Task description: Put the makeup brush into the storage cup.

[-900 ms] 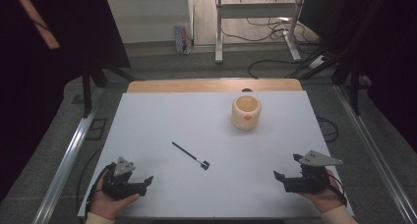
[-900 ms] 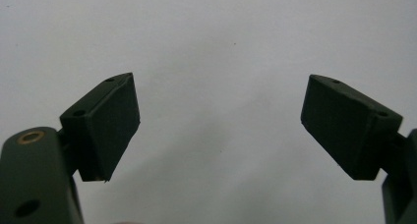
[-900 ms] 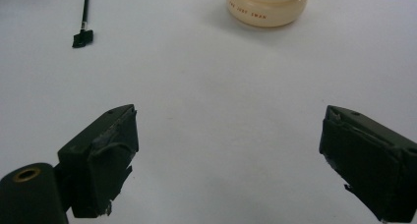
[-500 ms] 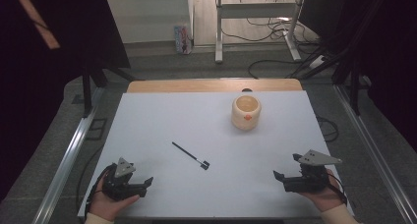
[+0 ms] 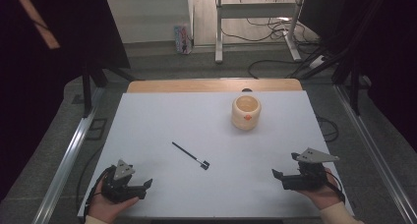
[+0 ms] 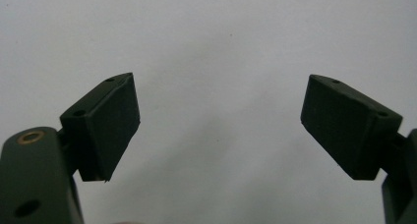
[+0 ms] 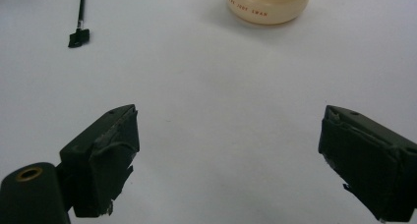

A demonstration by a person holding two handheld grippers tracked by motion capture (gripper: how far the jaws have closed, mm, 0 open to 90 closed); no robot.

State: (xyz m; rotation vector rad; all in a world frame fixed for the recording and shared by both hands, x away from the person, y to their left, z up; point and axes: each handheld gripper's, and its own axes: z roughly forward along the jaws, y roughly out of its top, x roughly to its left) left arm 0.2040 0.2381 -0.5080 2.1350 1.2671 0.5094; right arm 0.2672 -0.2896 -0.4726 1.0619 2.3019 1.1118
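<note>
Left gripper sits at near-left corner of the white table, held in the person's left hand, jaws pointing toward table middle. Jaws spread wide, nothing btwn them; left gripper view shows both black pads apart w/ bare white surface in the gap.

Right gripper at near-right side, in the right hand, grey three-cornered plate on top, jaws pointing left toward table centre. Also wide open, empty. Right gripper view: both pads look worn/ragged at edges, white surface btwn them.

Thin black stick tool lies flat near table middle, diagonal, small blocky head at its near-right end, thin end up-left. Roughly btwn the two grippers but farther out, well apart from both. In right gripper view the tool's head is upper left, ahead of the jaws, not touching.

Cream round cup stands upright, far-right part of table, small orange mark on its side, opening up. Well apart from the tool and both grippers. Right gripper view shows its base at top, red lettering on it, too small to read surely.

Wooden strip along far table edge.
</note>
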